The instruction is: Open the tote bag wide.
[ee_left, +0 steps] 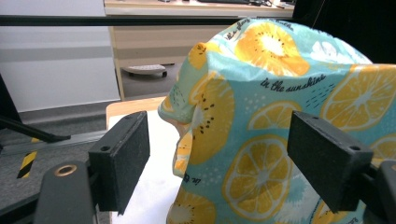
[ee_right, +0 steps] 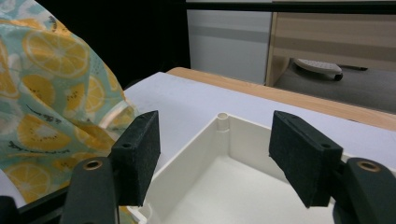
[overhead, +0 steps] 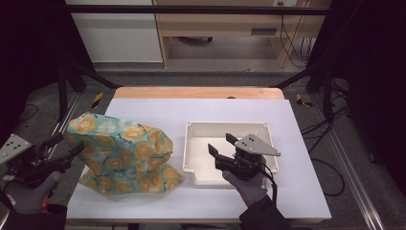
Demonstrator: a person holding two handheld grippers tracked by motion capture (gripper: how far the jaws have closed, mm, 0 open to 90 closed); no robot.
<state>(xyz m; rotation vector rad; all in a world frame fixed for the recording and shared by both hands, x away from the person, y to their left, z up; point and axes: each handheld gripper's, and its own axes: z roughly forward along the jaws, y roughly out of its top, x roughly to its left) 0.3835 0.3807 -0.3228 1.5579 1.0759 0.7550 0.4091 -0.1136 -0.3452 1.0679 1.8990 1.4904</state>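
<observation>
Your table [overhead: 297,191] has a white top with a strip of bare wood along its far edge, and it stands in a dim room: black frame bars to either side, grey floor with cables on the right, a pale wooden desk [overhead: 215,24] and a white panel beyond. On the left half of the table the fruit-print bag [overhead: 124,153] stands crumpled and upright, teal with orange and kiwi slices; on the right half sits the white tray [overhead: 191,143], well apart from no more than a narrow gap of bare top. From above, your right gripper [overhead: 224,143] hovers over the tray's near side, jaws wide apart and holding nothing; your left gripper [overhead: 64,143] waits at the table's left edge, just beside the bag, jaws also spread and empty. The left gripper view adds what the high view cannot: lettering on the bag reading "in the sunshine". The right gripper view shows the tray's bare inside and a corner post on its rim.
</observation>
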